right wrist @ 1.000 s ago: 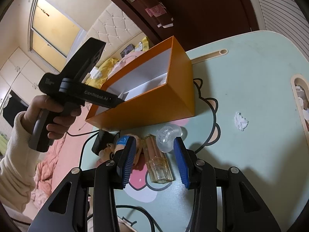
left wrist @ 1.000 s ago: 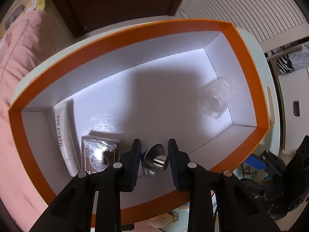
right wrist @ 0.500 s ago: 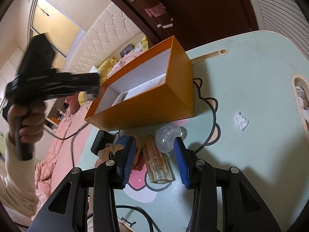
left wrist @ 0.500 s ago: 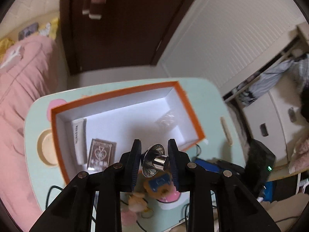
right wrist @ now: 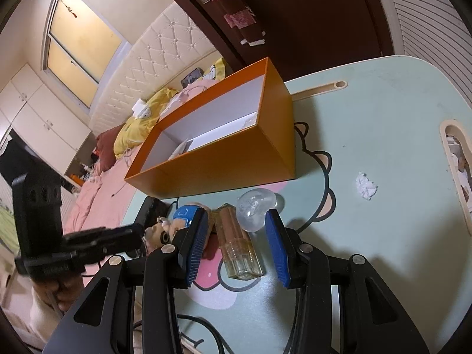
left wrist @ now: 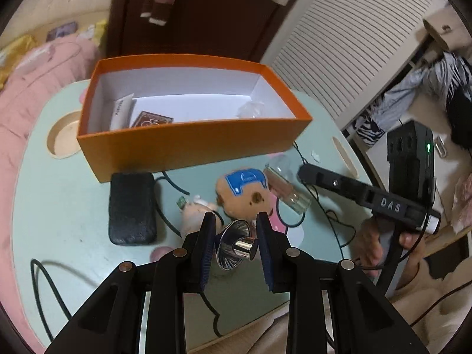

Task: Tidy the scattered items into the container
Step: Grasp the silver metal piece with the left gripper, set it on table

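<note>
On the pale green table (left wrist: 59, 206), I am gripping the small shiny metal funnel (left wrist: 234, 246) in my left gripper (left wrist: 236, 244), so I should carry it level over the orange cardboard box (left wrist: 188, 144) before letting go.

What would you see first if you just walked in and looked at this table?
The big orange box in the middle of the pale green table jumps out first. Next comes the shiny metal funnel pinched in the left gripper, in front of the box. Beside the box, a clear bottle lies between the right gripper's fingers.
</note>
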`<action>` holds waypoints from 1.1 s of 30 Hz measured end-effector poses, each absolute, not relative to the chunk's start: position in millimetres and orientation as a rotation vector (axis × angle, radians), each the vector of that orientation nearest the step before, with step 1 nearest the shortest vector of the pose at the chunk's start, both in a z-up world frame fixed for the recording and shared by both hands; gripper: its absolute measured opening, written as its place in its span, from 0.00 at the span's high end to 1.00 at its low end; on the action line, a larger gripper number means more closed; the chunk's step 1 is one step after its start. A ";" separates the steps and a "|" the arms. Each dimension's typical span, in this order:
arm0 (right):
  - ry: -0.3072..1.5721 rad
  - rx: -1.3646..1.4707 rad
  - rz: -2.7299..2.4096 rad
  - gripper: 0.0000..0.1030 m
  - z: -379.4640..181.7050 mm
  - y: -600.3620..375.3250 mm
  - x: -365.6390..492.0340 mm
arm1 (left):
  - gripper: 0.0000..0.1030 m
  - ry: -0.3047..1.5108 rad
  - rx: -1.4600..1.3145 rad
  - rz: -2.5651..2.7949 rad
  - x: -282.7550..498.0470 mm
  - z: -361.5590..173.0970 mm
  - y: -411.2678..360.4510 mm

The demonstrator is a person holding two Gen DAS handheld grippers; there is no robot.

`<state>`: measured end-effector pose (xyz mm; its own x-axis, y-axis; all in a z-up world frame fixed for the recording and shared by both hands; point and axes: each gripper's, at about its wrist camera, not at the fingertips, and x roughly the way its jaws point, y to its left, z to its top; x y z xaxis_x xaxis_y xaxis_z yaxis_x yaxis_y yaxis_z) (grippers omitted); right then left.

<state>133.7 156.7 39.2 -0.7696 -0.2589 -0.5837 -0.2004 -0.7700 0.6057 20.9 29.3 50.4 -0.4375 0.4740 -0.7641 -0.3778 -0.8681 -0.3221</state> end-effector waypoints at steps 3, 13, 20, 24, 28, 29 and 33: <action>-1.039 1.062 -2.730 0.59 39.4 154.0 132.5 | 0.74 -0.113 -1.190 2.402 25.7 54.4 24.5; -1.038 1.075 -2.734 0.59 39.0 152.1 130.7 | 0.74 -0.345 -1.111 2.676 16.4 59.5 -60.0; -1.002 1.065 -2.759 0.59 44.8 149.0 129.3 | 0.74 -0.430 -1.195 2.663 5.9 24.4 -71.3; -0.917 1.038 -2.798 0.59 59.3 144.0 128.5 | 0.74 -0.475 -1.168 2.652 2.5 17.6 -67.5; -0.834 1.042 -2.810 0.59 76.6 140.8 117.6 | 0.55 -0.531 -1.121 2.662 5.8 10.0 -66.1; -0.814 1.045 -2.812 0.59 81.1 140.1 114.3 | 0.39 -0.551 -1.100 2.663 8.0 8.6 -66.2; -0.707 1.088 -2.822 0.59 104.2 141.7 87.6 | 0.30 -0.581 -1.043 2.662 12.8 8.8 -67.0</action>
